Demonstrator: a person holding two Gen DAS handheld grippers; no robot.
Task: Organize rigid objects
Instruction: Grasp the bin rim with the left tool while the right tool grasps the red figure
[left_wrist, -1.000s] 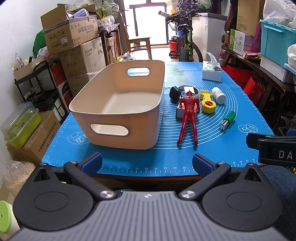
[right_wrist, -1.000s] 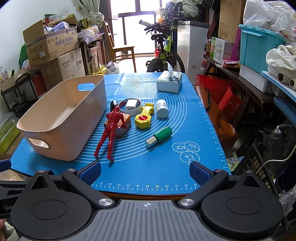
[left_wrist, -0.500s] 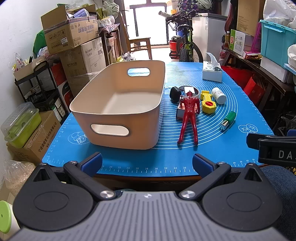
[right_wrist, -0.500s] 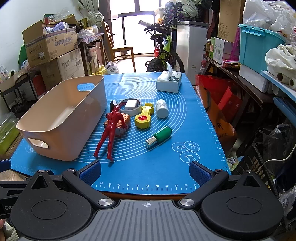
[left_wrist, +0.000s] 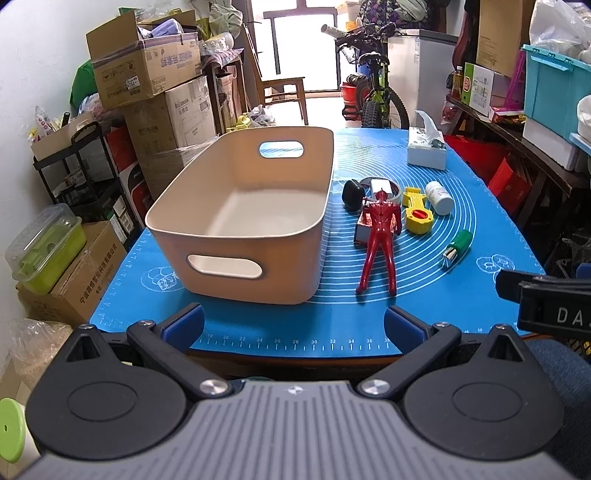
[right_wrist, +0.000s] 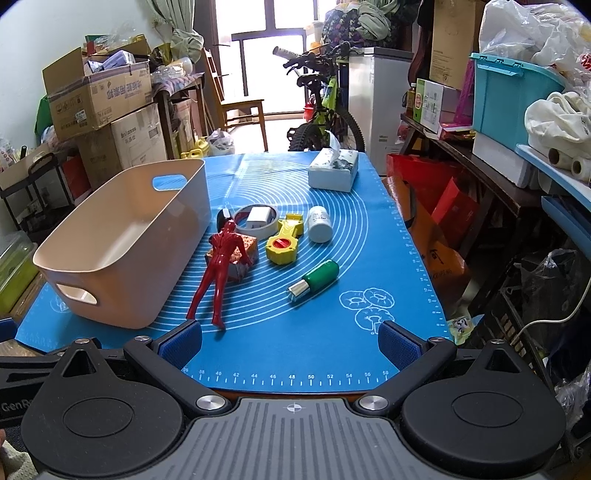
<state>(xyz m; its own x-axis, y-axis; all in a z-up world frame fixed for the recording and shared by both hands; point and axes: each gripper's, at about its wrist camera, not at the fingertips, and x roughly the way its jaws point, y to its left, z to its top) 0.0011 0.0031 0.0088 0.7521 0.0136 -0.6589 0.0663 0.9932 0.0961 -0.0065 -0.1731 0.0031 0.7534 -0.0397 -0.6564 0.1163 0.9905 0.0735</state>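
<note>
Both tongs hang released and empty at the near edge of the bench (right_wrist: 317, 343): the right tongs (right_wrist: 290, 341) sit before the loose objects, the left tongs (left_wrist: 293, 325) before the cream bin (left_wrist: 240, 218), which holds nothing yet.

Nearest the right tongs is the red figure (right_wrist: 218, 273). It lies face down just beside the bin's right wall, feet towards the tongs, just ahead and a little left of their gap. Its long axis runs away from the tongs, and its chest is propped on a small patterned box (right_wrist: 240, 258). By my judgement the right tongs are the nearer, and closing across the legs or waist would suit.

Further right lies the green capped tube (right_wrist: 316, 280), slanted. Beyond are the yellow tool (right_wrist: 284, 243), white bottle (right_wrist: 319, 225), tape roll (right_wrist: 258, 219) and a black object (right_wrist: 221, 218).
</note>
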